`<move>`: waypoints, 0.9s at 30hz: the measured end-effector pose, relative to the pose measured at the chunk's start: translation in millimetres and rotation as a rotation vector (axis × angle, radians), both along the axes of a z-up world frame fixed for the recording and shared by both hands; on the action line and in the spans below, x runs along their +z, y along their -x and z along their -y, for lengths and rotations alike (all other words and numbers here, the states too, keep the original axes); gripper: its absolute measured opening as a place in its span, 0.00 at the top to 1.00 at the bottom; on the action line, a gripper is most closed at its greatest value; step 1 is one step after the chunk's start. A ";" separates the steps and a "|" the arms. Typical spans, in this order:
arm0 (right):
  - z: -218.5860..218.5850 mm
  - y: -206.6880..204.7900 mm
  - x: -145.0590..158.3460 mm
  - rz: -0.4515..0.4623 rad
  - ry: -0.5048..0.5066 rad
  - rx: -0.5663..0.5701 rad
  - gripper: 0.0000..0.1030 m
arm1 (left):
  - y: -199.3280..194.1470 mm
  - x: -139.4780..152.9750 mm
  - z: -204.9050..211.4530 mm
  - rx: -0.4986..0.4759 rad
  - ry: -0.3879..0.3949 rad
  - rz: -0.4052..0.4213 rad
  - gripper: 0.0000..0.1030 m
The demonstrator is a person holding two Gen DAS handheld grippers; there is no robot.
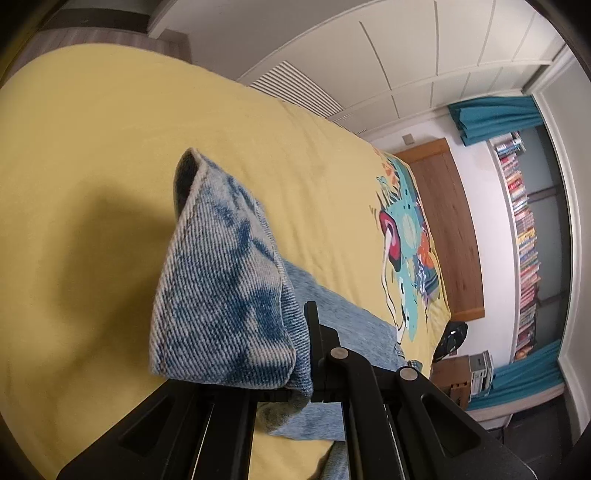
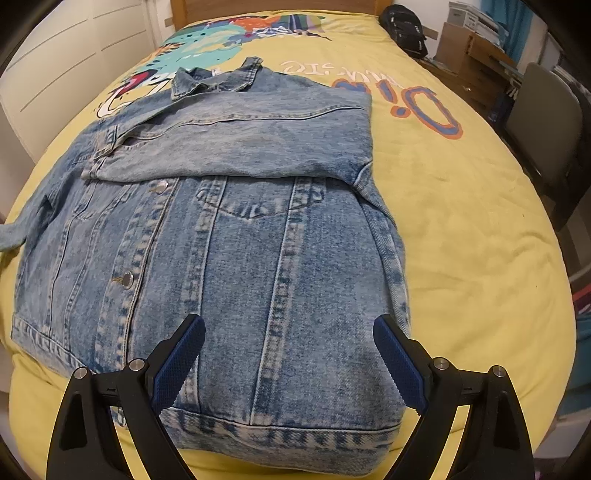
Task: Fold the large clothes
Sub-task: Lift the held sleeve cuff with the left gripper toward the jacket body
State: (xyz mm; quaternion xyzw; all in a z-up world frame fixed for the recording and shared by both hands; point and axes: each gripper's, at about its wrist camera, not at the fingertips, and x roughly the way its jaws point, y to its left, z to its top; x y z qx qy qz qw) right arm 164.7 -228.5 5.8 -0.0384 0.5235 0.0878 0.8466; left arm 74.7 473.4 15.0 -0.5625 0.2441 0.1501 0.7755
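A light blue denim jacket (image 2: 236,236) lies front up on the yellow bedspread (image 2: 461,221), its right sleeve (image 2: 236,136) folded across the chest. My right gripper (image 2: 288,354) is open and empty, hovering just above the jacket's bottom hem. My left gripper (image 1: 295,332) is shut on the cuff of the other sleeve (image 1: 225,273) and holds it raised above the bed; the cuff hides the left finger. The rest of that sleeve (image 1: 347,332) trails down to the bed.
The bedspread has a colourful print (image 1: 402,236) near the wooden headboard (image 1: 447,229). A black bag (image 2: 404,29) lies at the bed's far right corner. A grey chair (image 2: 546,125) stands right of the bed. White wardrobe doors (image 2: 66,66) stand on the left. Bookshelves (image 1: 524,236) line the wall.
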 end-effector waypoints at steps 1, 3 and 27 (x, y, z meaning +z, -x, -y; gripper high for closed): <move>1.7 0.5 0.2 0.001 -0.003 -0.004 0.10 | -2.1 1.6 1.1 -0.004 -0.002 0.003 0.98; 4.1 0.9 0.6 0.003 -0.006 -0.009 0.10 | -8.3 6.0 6.4 -0.016 -0.009 0.012 0.98; 38.3 -1.9 8.7 0.036 -0.060 -0.051 0.10 | -99.3 65.5 85.9 -0.204 -0.104 0.063 0.98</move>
